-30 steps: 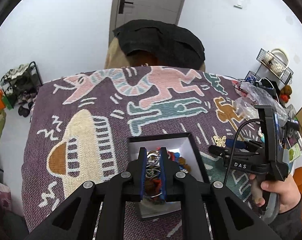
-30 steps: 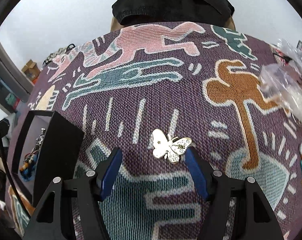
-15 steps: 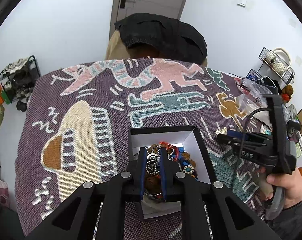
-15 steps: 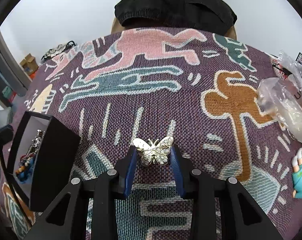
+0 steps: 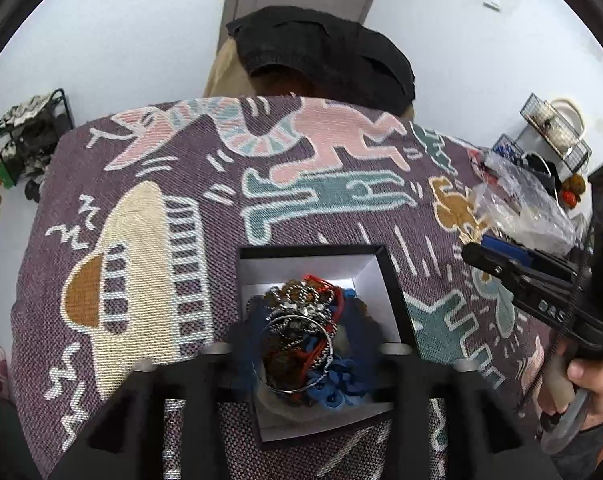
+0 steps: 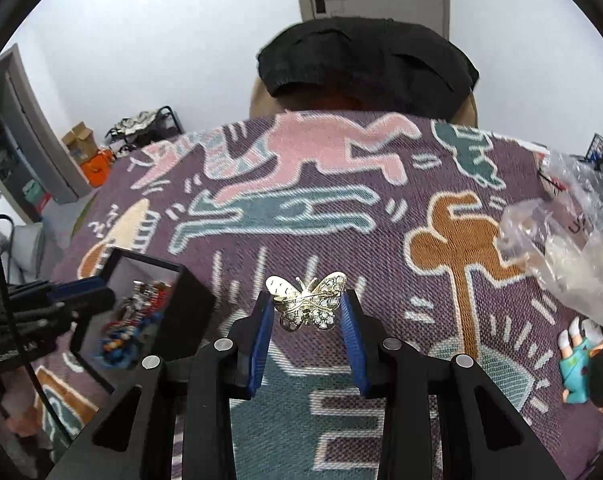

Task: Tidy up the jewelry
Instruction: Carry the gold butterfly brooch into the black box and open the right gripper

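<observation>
Right wrist view: right tool [image 6: 306, 312] clamped on a gold butterfly brooch [image 6: 307, 304], blue pads pressing both wings, brooch clear of the woven cloth [image 6: 341, 216] covering the bench. Its jaws closed onto the brooch within the last second. Black box [image 6: 189, 304] with white lining sits toward the bench's left edge, left tool [image 6: 73, 300] hanging over its opening.

Left wrist view: left tool [image 5: 301, 344] blurred, poised above the box [image 5: 389, 280]. Its jaws have just been opening; they stand apart, and nothing appears pinched between the pads. Beneath them, inside the box, lies a tangle of jewelry [image 5: 305, 332]: chain, a thin metal bangle, red cord, blue beads. The bangle and chain look released onto that heap.

Progress, as judged: most pieces seem already boxed; no other loose jewelry is plain on the cloth. The brooch is picked up but not yet carried across. A crumpled plastic bag [image 6: 565, 240] at the right edge may hold more items; contents unclear. A small figurine [image 6: 581, 364] rests near the right edge.
</observation>
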`<state>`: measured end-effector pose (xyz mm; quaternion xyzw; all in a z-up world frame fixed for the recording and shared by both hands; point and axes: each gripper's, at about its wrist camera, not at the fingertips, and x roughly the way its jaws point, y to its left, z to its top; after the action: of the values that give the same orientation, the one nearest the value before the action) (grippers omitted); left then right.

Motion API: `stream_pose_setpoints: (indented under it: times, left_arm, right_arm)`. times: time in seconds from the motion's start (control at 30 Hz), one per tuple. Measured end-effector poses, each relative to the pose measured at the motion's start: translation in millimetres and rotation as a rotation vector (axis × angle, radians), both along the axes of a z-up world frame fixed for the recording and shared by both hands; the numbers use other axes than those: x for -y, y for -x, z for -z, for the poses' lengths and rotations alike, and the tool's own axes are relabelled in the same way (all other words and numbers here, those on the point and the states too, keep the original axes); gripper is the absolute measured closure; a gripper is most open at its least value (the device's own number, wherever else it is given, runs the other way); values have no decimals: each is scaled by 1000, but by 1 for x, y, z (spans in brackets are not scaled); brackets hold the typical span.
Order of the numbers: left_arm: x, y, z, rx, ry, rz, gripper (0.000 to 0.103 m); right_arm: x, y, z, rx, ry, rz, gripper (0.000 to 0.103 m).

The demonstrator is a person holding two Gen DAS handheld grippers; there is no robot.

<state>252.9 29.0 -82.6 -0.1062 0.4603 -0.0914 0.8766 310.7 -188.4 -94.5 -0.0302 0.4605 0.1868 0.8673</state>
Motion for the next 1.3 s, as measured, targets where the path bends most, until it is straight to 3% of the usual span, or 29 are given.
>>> stream_pose_setpoints:
  times: [0.1, 0.73, 1.07, 1.13, 1.2, 1.3]
  left_arm:
    - [-7, 6, -7, 36, 10, -15, 42]
    - [-65, 38, -18, 82, -30, -115, 41]
    - [-90, 57, -25, 129, -42, -168, 22]
    - [-90, 59, -27, 133, -51, -171, 20]
    - [-90, 63, -29, 140, -59, -168, 18]
    - [-87, 67, -33, 162, -63, -168, 13]
  right_arm:
    - [-8, 6, -10, 17, -17, -27, 68]
    - [-84, 25, -23, 21, -51, -174, 68]
    - [-111, 29, -18, -28, -47, -211, 68]
    - [-113, 29, -15, -54, -42, -210, 55]
    - [-110, 31, -17, -41, -50, -200, 25]
    - [-102, 35, -20, -20, -51, -188, 20]
